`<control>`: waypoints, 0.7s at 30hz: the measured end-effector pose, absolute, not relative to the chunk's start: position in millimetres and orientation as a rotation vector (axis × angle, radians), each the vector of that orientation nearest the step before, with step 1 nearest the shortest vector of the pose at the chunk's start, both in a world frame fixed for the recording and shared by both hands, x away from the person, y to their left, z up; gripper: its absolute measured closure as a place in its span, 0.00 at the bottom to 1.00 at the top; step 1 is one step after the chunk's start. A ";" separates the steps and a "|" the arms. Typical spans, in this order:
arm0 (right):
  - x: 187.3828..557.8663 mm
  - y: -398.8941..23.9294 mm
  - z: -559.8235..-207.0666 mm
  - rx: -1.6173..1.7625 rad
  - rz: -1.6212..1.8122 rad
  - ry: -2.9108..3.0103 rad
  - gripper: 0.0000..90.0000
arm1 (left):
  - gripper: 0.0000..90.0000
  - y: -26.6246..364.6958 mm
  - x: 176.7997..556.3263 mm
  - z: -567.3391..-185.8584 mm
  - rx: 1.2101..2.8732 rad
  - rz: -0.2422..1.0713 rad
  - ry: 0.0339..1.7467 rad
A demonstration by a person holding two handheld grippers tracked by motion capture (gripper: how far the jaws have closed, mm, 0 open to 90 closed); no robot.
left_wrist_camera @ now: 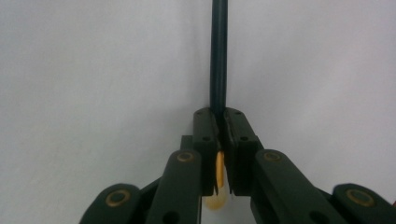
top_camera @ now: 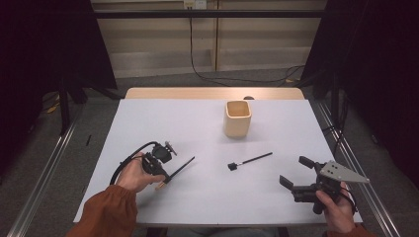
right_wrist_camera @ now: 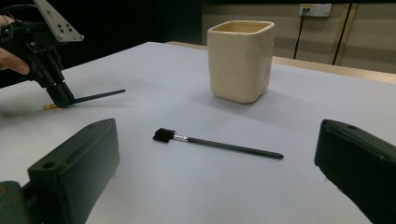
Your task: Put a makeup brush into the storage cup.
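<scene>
My left gripper (top_camera: 165, 177) is at the table's front left, shut on a thin dark stick (top_camera: 182, 166) with a yellow-orange end. In the left gripper view the pads (left_wrist_camera: 205, 130) clamp the stick (left_wrist_camera: 218, 65), which runs straight ahead over the white table; my left gripper (left_wrist_camera: 219, 116) has the yellow end behind its jaws. A small black brush (top_camera: 249, 161) lies loose in the middle. My right gripper (top_camera: 293, 170) stands open at the front right with nothing between its fingers. In the right gripper view my right gripper (right_wrist_camera: 215, 161) faces the brush (right_wrist_camera: 217, 144) and the left gripper (right_wrist_camera: 58, 95).
A cream square cup (top_camera: 237, 118) stands upright behind the brush, also in the right gripper view (right_wrist_camera: 240, 60). The white table (top_camera: 163, 123) has a wooden strip along its far edge. Metal rails run along both sides on the floor.
</scene>
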State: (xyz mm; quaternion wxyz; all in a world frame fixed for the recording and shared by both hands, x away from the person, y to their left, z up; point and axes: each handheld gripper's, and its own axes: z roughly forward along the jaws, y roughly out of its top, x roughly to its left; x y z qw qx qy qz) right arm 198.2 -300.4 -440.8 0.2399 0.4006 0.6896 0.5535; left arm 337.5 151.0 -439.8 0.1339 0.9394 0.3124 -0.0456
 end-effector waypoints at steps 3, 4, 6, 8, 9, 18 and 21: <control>197.9 -300.5 -440.8 1.101 1.517 1.885 0.00 | 0.94 152.8 339.1 -437.7 2.685 -0.137 0.926; 197.8 -300.6 -440.7 1.100 1.518 1.885 0.00 | 0.94 153.3 338.5 -437.1 2.667 -0.123 0.941; 197.5 -301.3 -440.5 1.089 1.519 1.891 0.00 | 0.94 154.6 337.6 -435.7 2.642 -0.127 0.940; 197.7 -300.8 -440.7 1.093 1.522 1.891 0.00 | 0.94 155.0 335.6 -434.5 2.633 -0.126 0.928; 197.8 -300.6 -440.8 1.092 1.521 1.894 0.00 | 0.94 155.1 334.6 -433.9 2.633 -0.100 0.919; 197.7 -301.4 -440.7 1.086 1.521 1.892 0.00 | 0.94 165.4 330.4 -424.8 2.496 -0.073 0.919; 197.4 -301.2 -440.4 1.088 1.524 1.888 0.00 | 0.94 170.6 329.3 -421.8 2.460 -0.064 0.916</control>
